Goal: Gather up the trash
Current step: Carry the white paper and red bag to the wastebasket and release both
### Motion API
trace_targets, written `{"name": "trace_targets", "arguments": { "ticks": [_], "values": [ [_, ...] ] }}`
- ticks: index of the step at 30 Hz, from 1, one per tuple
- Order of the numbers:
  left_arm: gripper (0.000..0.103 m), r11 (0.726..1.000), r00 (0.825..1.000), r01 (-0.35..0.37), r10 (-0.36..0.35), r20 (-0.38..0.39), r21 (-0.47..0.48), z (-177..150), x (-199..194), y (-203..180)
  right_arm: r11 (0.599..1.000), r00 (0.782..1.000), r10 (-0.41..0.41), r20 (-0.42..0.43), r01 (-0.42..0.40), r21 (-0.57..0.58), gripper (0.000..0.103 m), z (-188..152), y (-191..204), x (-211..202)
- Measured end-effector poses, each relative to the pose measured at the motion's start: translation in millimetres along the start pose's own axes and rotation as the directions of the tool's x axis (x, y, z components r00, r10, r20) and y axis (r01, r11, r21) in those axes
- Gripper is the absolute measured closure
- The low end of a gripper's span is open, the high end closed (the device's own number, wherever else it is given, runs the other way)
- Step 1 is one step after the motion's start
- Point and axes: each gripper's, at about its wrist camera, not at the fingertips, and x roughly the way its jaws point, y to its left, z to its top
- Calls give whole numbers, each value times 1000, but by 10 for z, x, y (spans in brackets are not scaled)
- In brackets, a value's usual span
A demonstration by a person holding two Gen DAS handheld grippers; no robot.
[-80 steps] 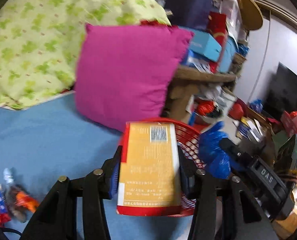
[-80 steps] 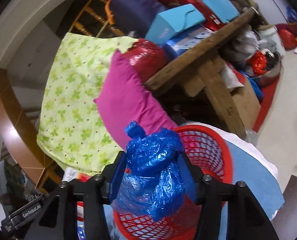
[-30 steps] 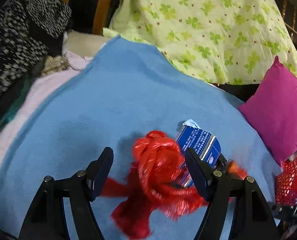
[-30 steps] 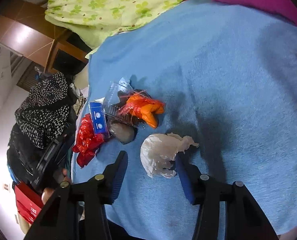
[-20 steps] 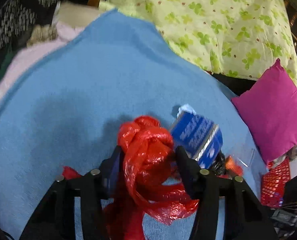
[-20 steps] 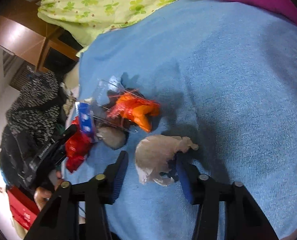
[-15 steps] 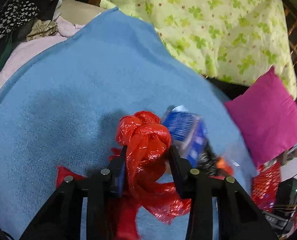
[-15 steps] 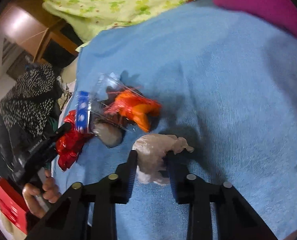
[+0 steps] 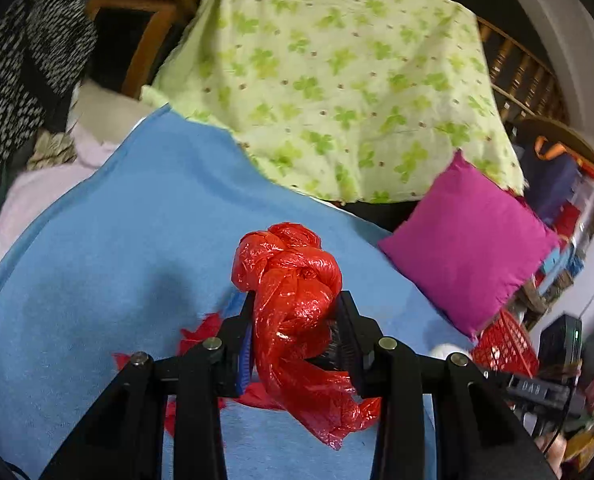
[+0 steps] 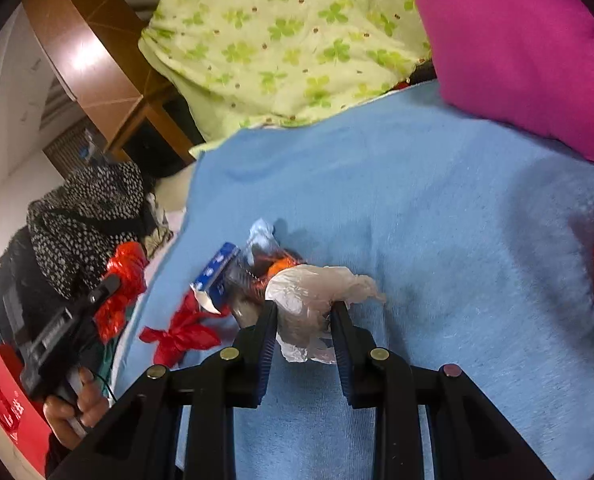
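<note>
Both sets of fingers are clamped on trash. On my left gripper (image 9: 297,320) the fingers (image 9: 349,332) have just closed in and now pinch a knotted red plastic bag (image 9: 293,280); its knot bulges above the tips and a loose tail hangs below them, over the blue blanket (image 9: 97,260). On my right gripper (image 10: 303,320) the fingers (image 10: 267,332) are nearly together, squeezing a crumpled white plastic bag (image 10: 313,288) whose wad sticks out past the tips.

From the right wrist I see the rest of the litter lying on the blanket just beyond the white bag: a blue and white carton (image 10: 217,272), a clear wrapper with something orange (image 10: 277,268) inside, and a red scrap (image 10: 181,336) nearer the blanket's edge. I also see the left gripper off to the side there, in a hand (image 10: 77,408), with the red bag in it.

A red mesh basket (image 9: 505,344) sits at the far edge of the blanket, just beside a magenta cushion (image 9: 469,240). Behind both lies a green clover-print quilt (image 9: 337,80).
</note>
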Motion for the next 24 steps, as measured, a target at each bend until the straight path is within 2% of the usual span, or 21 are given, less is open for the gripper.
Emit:
{"name": "trace_targets", "arguments": {
  "ticks": [4,9,12,17,24],
  "values": [
    [64,997,1000,2,-1,-16,79,-67,44,-269,1000,1000,-9,21,9,-4,73,21,11,-65],
    [64,975,999,-11,18,-28,223,-234,89,-660,1000,998,-7,57,8,-15,73,38,19,-183],
    [64,969,998,-27,39,-42,245,-297,156,-776,1000,998,-16,65,17,-26,73,27,0,-239],
    [64,946,990,-94,121,-67,311,-435,281,-970,999,997,-27,79,30,-39,73,33,-34,-319],
    [64,928,981,-108,158,-113,356,-582,410,-1167,997,991,-29,128,37,-60,73,44,-46,-468]
  ]
}}
